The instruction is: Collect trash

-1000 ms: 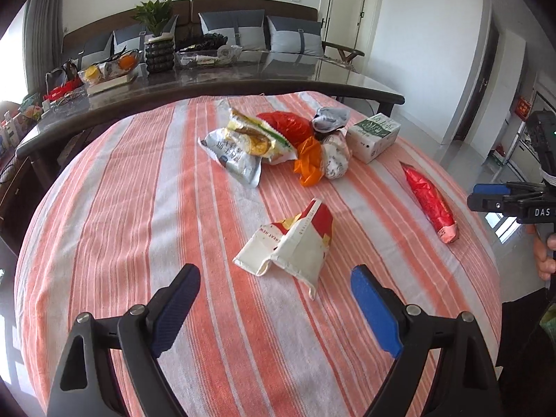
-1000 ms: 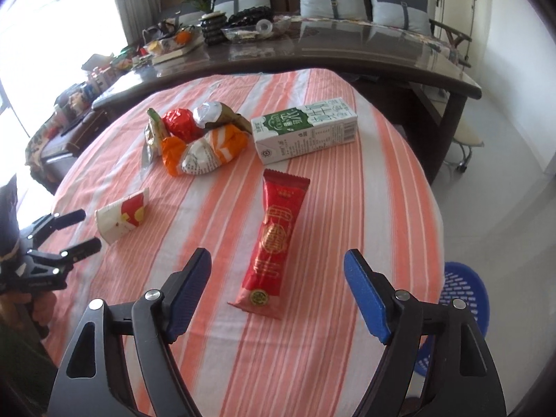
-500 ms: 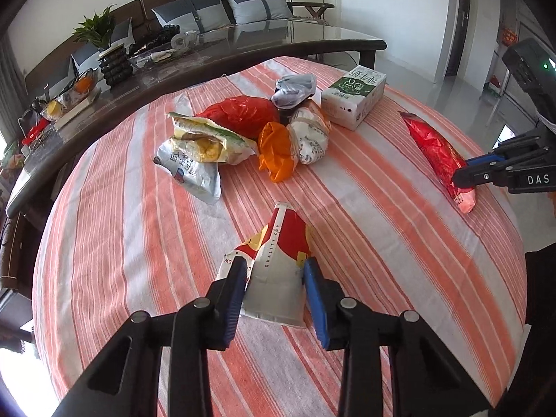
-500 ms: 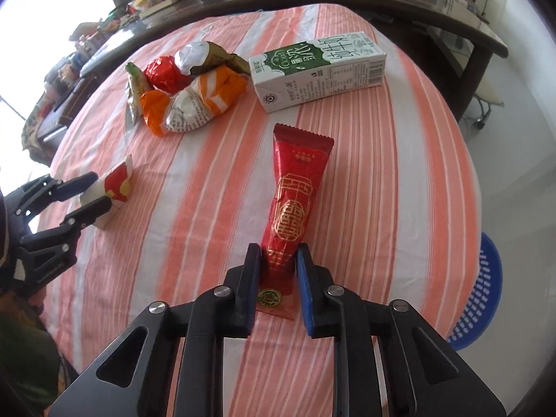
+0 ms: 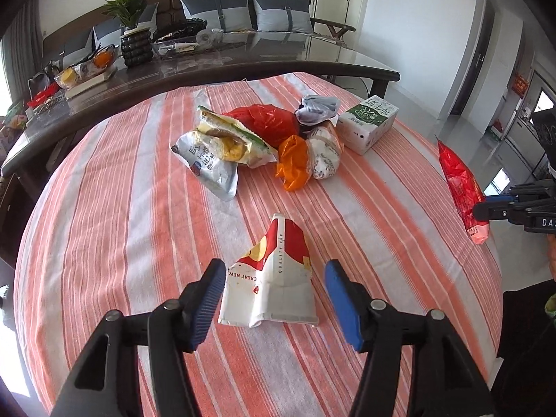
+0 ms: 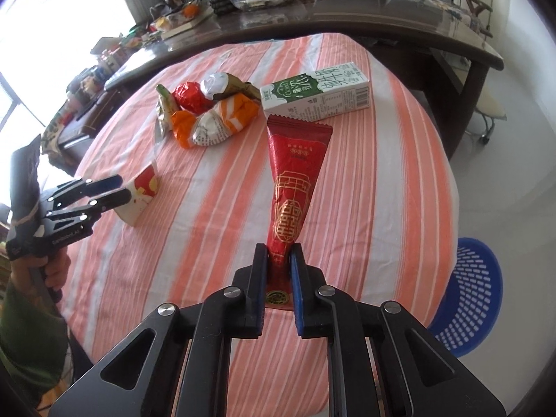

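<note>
A crushed red and white paper cup (image 5: 274,271) lies on the striped tablecloth between the fingers of my left gripper (image 5: 274,292). The jaws stand open around it, and the left pad (image 5: 208,299) sits close to the cup's edge. My right gripper (image 6: 279,271) is shut on the bottom end of a long red snack wrapper (image 6: 295,180), lifted off the cloth. The wrapper (image 5: 460,187) also shows at the right of the left wrist view. A blue trash basket (image 6: 476,295) stands on the floor right of the table.
A pile of crumpled wrappers (image 5: 250,142) and a green and white milk carton (image 5: 368,121) lie in the middle of the round table (image 5: 104,243). A dark long table (image 5: 208,66) with clutter stands behind. The wrappers (image 6: 212,114) and carton (image 6: 316,90) show in the right wrist view.
My left gripper, nearly closed around the cup half a second ago, has opened wider. My right gripper has shut on the red wrapper and raised it off the cloth.
</note>
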Demonstrator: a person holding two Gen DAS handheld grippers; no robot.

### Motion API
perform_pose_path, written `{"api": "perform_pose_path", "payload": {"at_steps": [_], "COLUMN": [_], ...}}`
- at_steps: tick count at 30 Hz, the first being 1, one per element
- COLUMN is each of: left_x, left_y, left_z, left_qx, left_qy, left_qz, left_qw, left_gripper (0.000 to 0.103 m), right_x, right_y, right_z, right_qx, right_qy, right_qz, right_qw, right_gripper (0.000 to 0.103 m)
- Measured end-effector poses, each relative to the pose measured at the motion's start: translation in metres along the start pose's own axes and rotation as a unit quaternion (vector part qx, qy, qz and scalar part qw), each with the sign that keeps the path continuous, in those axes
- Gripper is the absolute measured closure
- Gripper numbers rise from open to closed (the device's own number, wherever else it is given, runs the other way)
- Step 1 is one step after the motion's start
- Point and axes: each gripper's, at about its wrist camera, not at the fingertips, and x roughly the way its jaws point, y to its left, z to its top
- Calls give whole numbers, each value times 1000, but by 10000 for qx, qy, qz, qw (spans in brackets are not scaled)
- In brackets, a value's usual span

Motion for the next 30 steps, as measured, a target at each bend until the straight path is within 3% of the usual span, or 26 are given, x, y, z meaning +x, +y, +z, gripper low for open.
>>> {"api": "perform_pose_path", "payload": {"at_steps": [7,8,9,15,18,21,26,30], "left_x": [16,18,22,16,4,-10,-12,11], "left_y": [-19,-20,-20,-23,-28,-55,-130,-195], "left_z": [-4,-5,-6,-5,4,18,44,64], "left_qx": [515,516,490,348,79,150,428,540], "left_qy": [246,295,376,298,219,69,-104,-4], "left_qz": [220,220,166,205,-87,-346,-942,-1430], "left_qw": [9981,9980,9980,9987,9997,9993,9946,9883], "left_gripper": [42,51,71,74,74,74,74,74], "right_x": [5,4,3,-10,-20,-31,-49,-65], "right_y": [0,-1,-2,-13,-26,-49,-108,-157], "right_z": [-4,-4,-4,-7,-10,-12,-22,-36], "right_qx": [7,18,27,129,235,357,742,1069], "right_qy": [20,6,-7,-114,-197,-271,-370,-403], "right_qz": [52,48,51,127,180,137,-189,-430], "right_qw": [10000,10000,10000,9998,9994,9989,9964,9925], "right_gripper": [92,92,92,92,92,92,92,92]}}
